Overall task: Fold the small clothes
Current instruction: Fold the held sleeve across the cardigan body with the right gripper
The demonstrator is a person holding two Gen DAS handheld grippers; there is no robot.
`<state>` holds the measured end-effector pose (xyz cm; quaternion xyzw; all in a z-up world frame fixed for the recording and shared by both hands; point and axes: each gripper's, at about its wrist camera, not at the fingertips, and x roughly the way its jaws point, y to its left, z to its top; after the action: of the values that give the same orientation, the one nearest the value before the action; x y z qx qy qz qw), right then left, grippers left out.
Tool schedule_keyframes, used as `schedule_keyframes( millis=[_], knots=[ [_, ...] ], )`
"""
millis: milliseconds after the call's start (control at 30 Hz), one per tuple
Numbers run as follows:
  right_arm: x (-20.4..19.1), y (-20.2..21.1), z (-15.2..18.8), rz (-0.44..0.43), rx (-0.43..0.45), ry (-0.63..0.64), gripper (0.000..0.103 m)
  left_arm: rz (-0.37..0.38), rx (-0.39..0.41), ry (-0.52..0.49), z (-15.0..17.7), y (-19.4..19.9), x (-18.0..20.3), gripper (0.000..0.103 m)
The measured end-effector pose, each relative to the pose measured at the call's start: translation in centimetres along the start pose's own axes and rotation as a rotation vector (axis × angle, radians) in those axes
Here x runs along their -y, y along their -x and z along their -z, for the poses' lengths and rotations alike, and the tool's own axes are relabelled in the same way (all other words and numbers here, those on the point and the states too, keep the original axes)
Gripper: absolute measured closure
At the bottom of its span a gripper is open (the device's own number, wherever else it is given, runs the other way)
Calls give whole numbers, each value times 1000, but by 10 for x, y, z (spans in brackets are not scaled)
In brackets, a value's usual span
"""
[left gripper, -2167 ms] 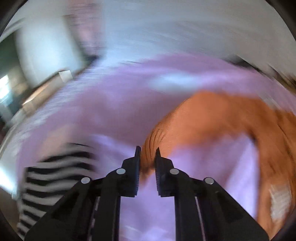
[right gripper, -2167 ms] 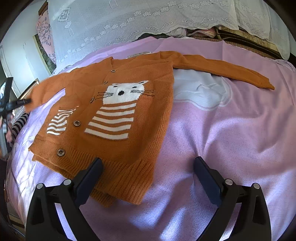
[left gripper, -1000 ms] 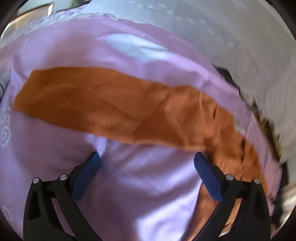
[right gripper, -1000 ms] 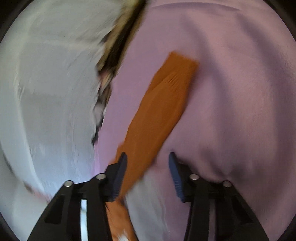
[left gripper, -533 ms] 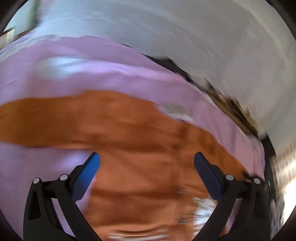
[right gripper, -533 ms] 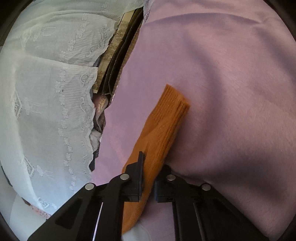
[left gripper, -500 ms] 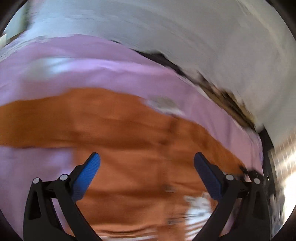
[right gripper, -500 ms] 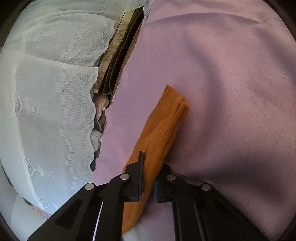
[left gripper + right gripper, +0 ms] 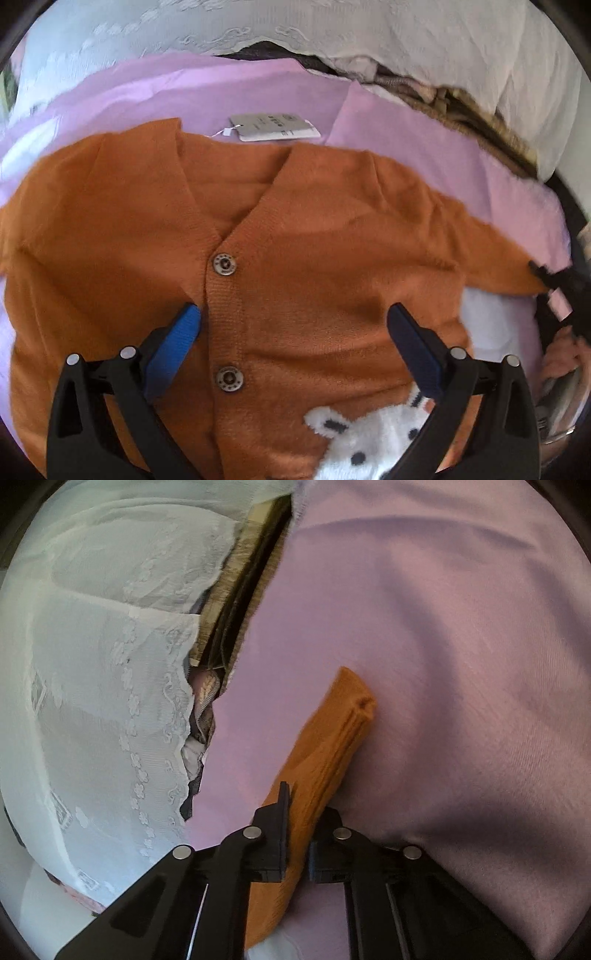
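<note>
Lying flat on the lilac bed sheet [image 9: 424, 155]: orange knit cardigan [image 9: 295, 229], front up, V-neck toward 12 o'clock, buttoned shut. Two round metal-look buttons [image 9: 224, 265] on the placket, one below the other. White knit animal face [image 9: 369, 439] with dark ears and eyes at 5 o'clock on the chest. Grey paper tag [image 9: 275, 127] on a string just past the collar at 12. Both sleeves spread out sideways, toward 9 and 3.

Left tongs [image 9: 293, 314] spread wide over the chest, blue pads either side of the placket, nothing gripped.

Right tongs [image 9: 297, 808] have just closed and are pinching the sleeve [image 9: 325, 746] near its ribbed cuff; the cuff end sticks out past the tips toward 1 o'clock and looks slightly raised off the sheet. In the left view these tongs show at 3 o'clock at the sleeve end.

White lace cloth [image 9: 92, 664] runs along the far edge of the bed.
</note>
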<state>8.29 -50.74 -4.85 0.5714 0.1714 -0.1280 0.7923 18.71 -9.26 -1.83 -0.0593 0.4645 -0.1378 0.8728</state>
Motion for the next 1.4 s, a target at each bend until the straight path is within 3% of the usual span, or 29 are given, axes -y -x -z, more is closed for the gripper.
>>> schedule_keyframes(
  millis=[67,233,433,500,600,800,1067,1400],
  knots=[
    [-15,6,1,-19,10,63,95,24,7,14,-6,11,-11,5],
    [-66,16,18,-81,4,246,95,-126,128,-23,-24,56,-65,4],
    [-116,10,51,-142,-66,358,95,-169,119,167,-18,62,-171,4],
    [-131,5,62,-161,-86,372,95,-189,140,204,-14,60,-188,5],
    [-160,-10,87,-198,-136,388,95,-188,177,197,-16,61,-179,4],
    [-204,-35,152,-239,-253,479,95,-320,143,27,-15,40,-137,4],
    [-223,-46,220,-248,-364,654,95,-283,142,66,-16,42,-145,4],
    [-220,-66,263,-180,-413,822,95,-283,138,72,-16,42,-140,4]
  ],
)
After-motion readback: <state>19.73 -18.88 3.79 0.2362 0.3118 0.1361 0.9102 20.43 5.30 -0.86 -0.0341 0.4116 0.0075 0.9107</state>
